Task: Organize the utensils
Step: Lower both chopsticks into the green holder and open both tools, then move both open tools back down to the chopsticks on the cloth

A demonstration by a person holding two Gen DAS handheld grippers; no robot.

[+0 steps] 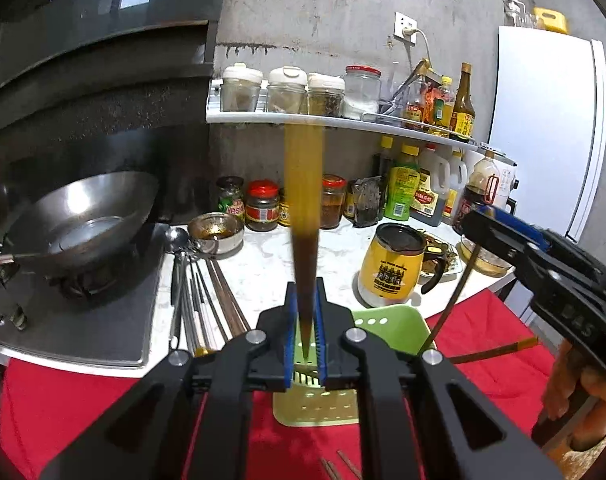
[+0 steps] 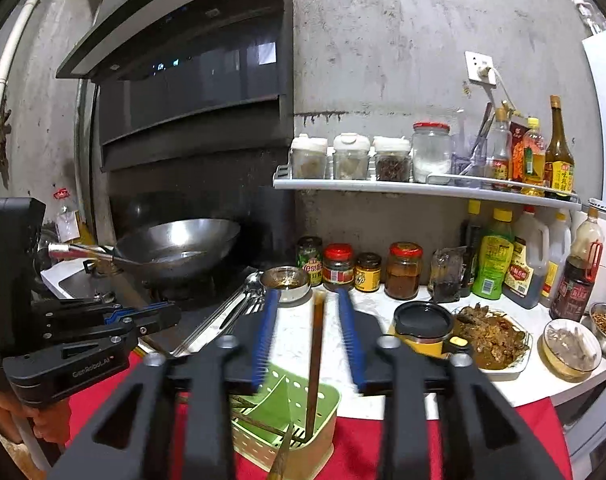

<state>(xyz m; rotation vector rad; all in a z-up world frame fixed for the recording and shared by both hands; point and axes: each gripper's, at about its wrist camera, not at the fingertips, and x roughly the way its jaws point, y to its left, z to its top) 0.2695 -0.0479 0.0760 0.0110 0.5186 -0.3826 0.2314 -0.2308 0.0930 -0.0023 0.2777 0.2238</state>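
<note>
"GenRobot.AI" on left gripper [image 2: 159, 318], "Yasai" jar [image 1: 231, 200]

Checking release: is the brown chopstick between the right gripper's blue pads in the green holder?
In: brown chopstick stands in green perforated holder, pads clear.

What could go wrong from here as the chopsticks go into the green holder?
1. The chopstick between the open right gripper pads stands loose in the green holder and may tip out.
2. The left gripper grips its chopstick near one end; the long free end could swing into the jars behind.
3. The holder sits on the red cloth past the counter edge, so it could tip.
</note>
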